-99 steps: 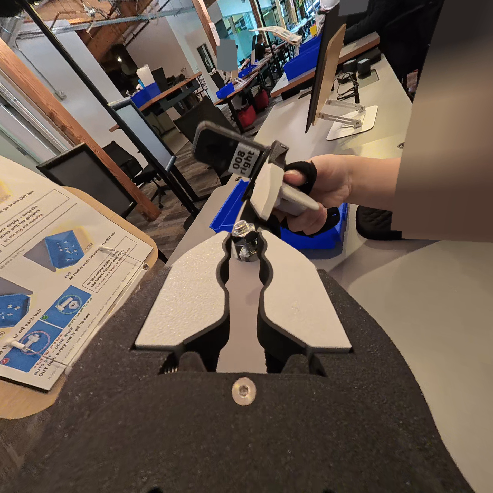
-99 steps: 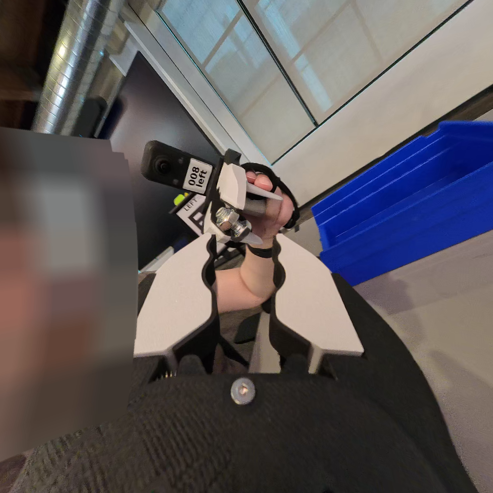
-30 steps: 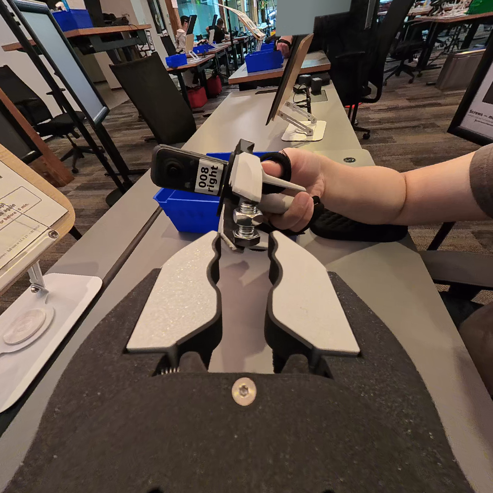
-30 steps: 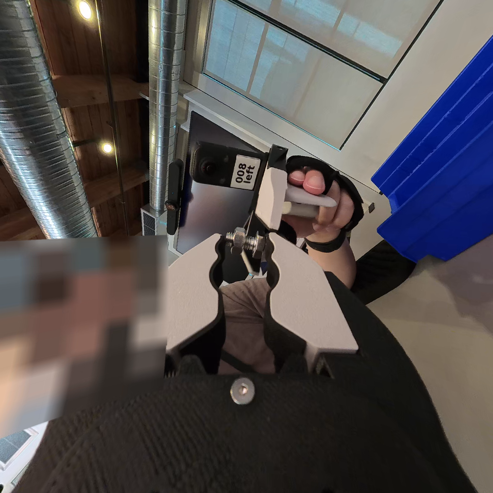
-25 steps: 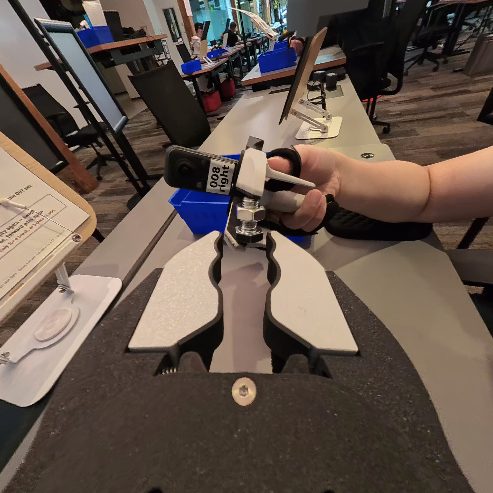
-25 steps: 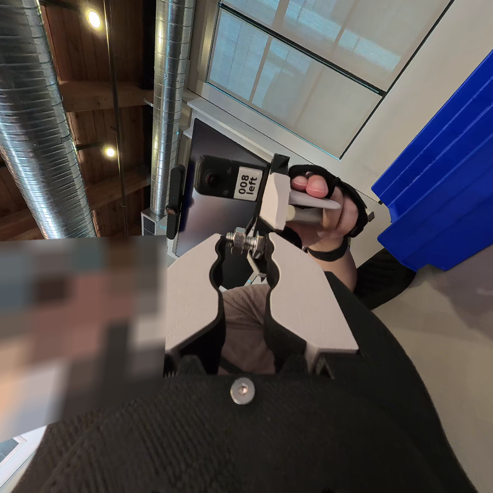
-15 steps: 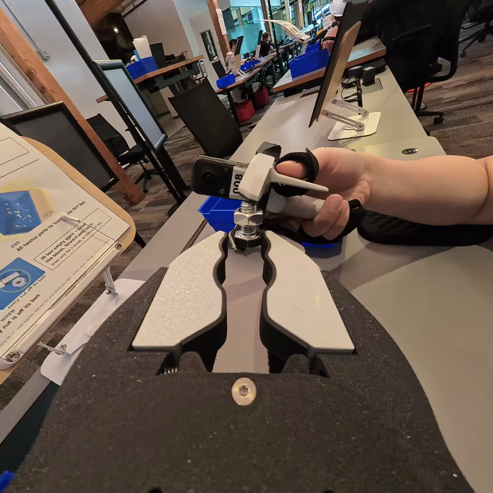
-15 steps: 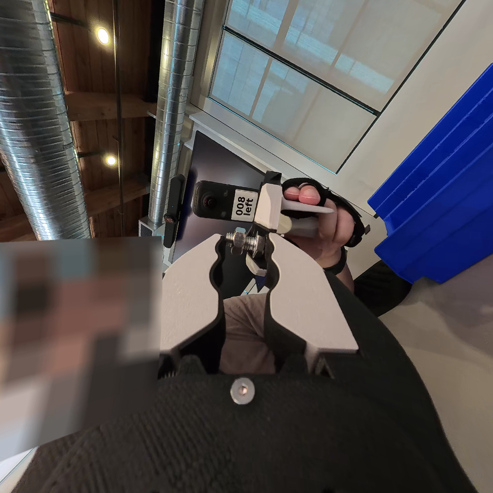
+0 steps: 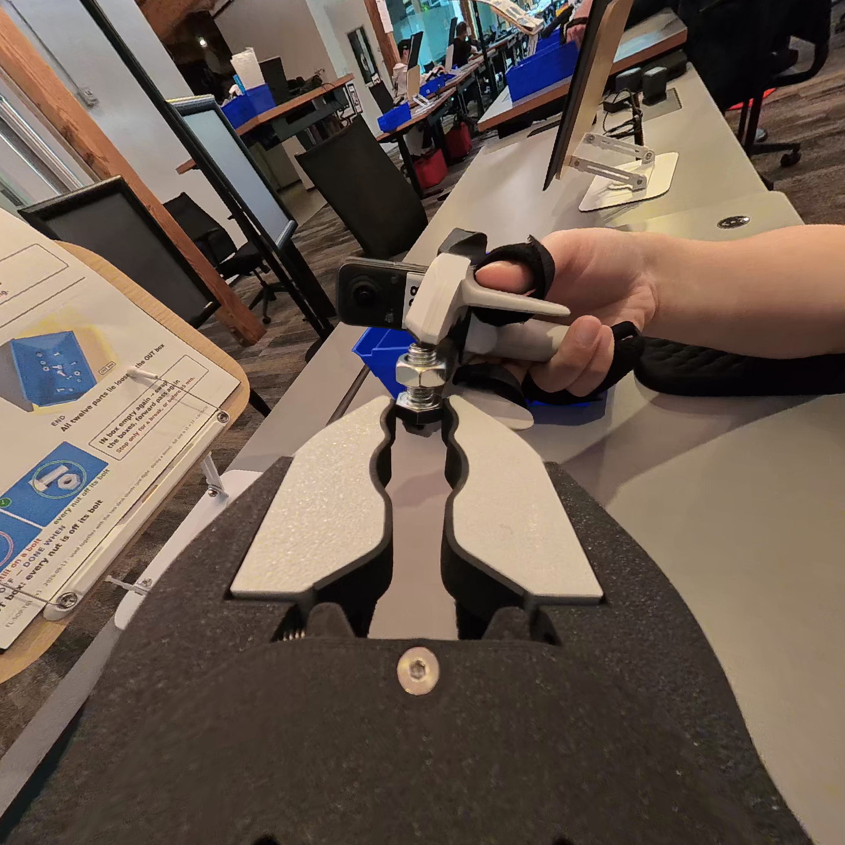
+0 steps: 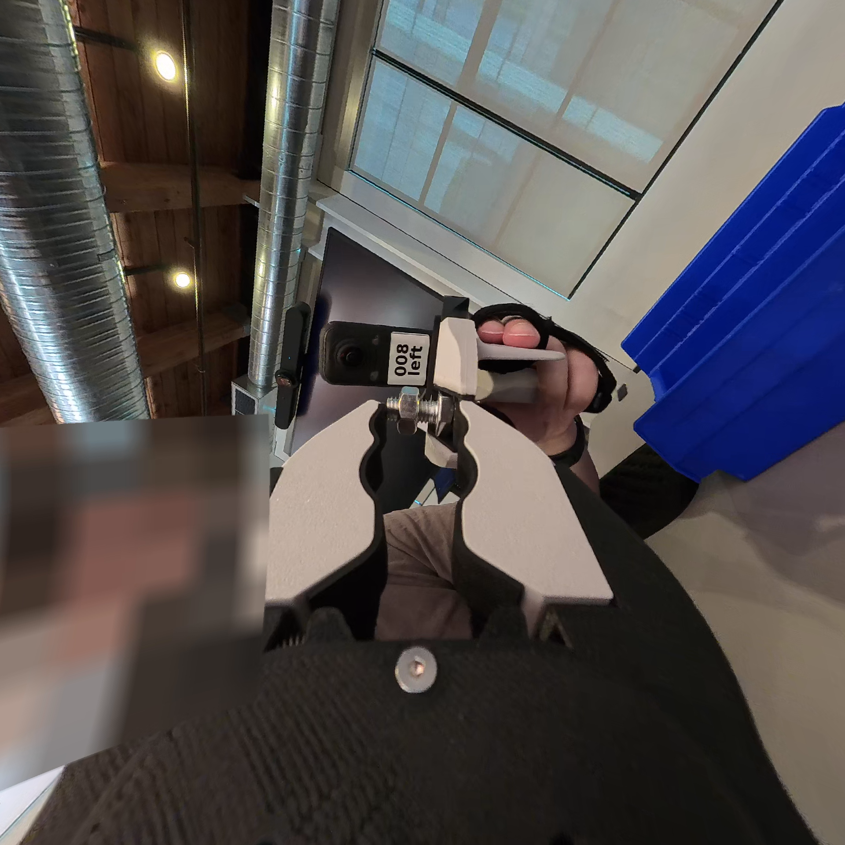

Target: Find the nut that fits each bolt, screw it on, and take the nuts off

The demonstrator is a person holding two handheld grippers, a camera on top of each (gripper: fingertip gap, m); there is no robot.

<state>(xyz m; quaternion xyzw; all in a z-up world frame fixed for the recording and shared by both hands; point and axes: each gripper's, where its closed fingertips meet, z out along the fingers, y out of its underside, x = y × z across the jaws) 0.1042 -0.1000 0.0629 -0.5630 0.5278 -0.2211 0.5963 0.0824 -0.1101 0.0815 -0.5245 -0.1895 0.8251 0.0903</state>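
The head of the bolt [image 9: 418, 414] is sunk between the tips of the left gripper [image 9: 418, 423], so its underside cannot be seen. The bolt's far end is covered by the upper finger of the right gripper [image 9: 427, 361], and whether the nut [image 9: 420, 371] is touched by that gripper cannot be told in the left wrist view. In the right wrist view, the bolt head [image 10: 446, 414] is partly hidden behind a fingertip. The blue bin [image 9: 379, 354] is largely masked by the right gripper and the hand [image 9: 590, 315] holding it. The instruction sheet [image 9: 87, 411] is cut off by the left edge. Distant desks are too small to be made out.
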